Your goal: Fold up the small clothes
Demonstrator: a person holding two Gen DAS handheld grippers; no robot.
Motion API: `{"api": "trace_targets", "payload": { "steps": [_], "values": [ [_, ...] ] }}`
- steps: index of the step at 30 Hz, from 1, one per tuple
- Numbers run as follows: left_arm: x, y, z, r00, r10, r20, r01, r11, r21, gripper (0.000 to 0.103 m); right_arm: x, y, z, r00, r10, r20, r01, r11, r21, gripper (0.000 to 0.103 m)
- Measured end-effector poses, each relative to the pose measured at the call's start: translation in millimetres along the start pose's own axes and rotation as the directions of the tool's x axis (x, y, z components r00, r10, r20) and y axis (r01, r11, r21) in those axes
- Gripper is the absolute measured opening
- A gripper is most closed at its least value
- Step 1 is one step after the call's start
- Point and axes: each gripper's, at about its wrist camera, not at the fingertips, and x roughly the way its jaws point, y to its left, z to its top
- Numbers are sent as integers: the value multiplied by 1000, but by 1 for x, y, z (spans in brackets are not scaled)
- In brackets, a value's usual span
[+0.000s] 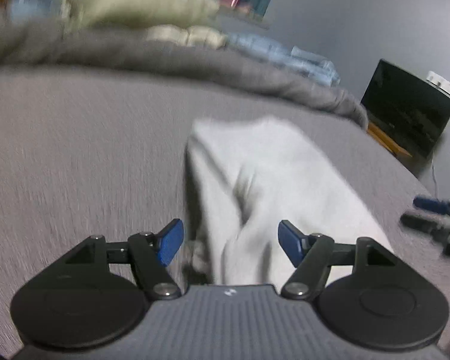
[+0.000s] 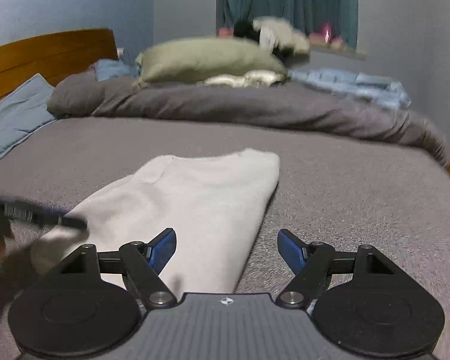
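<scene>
A pale grey, partly folded garment (image 1: 270, 186) lies on the grey bed cover (image 1: 84, 156). My left gripper (image 1: 230, 244) is open and empty, its blue pads above the garment's near end. In the right wrist view the same garment (image 2: 195, 198) lies lengthwise ahead. My right gripper (image 2: 226, 247) is open and empty over its near right edge. The left gripper (image 2: 45, 216) shows blurred at the garment's near left corner in the right wrist view. The right gripper (image 1: 435, 219) shows blurred at the right edge of the left wrist view.
A rolled grey duvet (image 2: 240, 105) runs across the back of the bed, with an olive pillow (image 2: 207, 60) and blue bedding (image 2: 354, 87) behind it. A wooden headboard (image 2: 45, 51) is at the left. A dark screen (image 1: 408, 108) stands beyond the bed's right edge.
</scene>
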Motion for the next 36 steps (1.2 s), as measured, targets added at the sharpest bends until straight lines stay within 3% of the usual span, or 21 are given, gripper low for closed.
{"api": "trace_targets", "payload": {
  "steps": [2,3,4,6,9,11,15,21,24,29,31,33,36],
  "values": [
    [-10,-24,6,996,-21,91,11,993,115,68,-14,16,-14,999,-32,33,33,999,-30,66],
    [-10,-38,7,991,-61,119,39,983,179,68,-17,25,-18,998,-35,49,37,999,-29,53],
    [-9,-52,8,990,-74,119,46,973,228,55,-17,29,-23,998,-39,52,39,999,-12,37],
    [5,-70,7,995,-58,82,31,954,297,37,-9,32,-30,999,-35,28,34,999,4,18],
    [32,-78,-2,999,-5,40,-9,945,328,35,4,28,-36,1000,-11,20,11,999,-31,17],
    [53,-68,-7,1000,29,6,-30,956,291,31,15,20,-38,1000,10,-5,-10,1000,-22,17],
    [82,-32,-3,999,37,-33,-30,980,194,12,40,12,-41,999,33,-31,-33,999,15,15],
    [107,-33,3,997,56,-54,-38,956,291,11,46,9,-45,1000,18,-21,-16,998,68,15],
    [110,-27,4,998,45,-54,-30,964,263,11,40,18,-37,996,48,69,-51,998,35,18],
    [93,-27,0,997,44,-57,-27,962,273,10,55,23,-18,996,46,81,-51,997,56,20],
    [90,-28,0,997,45,-59,-27,959,282,10,65,24,-14,998,33,56,-36,998,51,23],
    [93,-28,2,997,43,-63,-23,958,287,10,79,20,-18,999,17,-35,-15,998,58,23],
    [92,-30,3,996,46,-71,-22,952,305,10,70,9,-33,999,3,-47,1,997,80,24]
  ]
}}
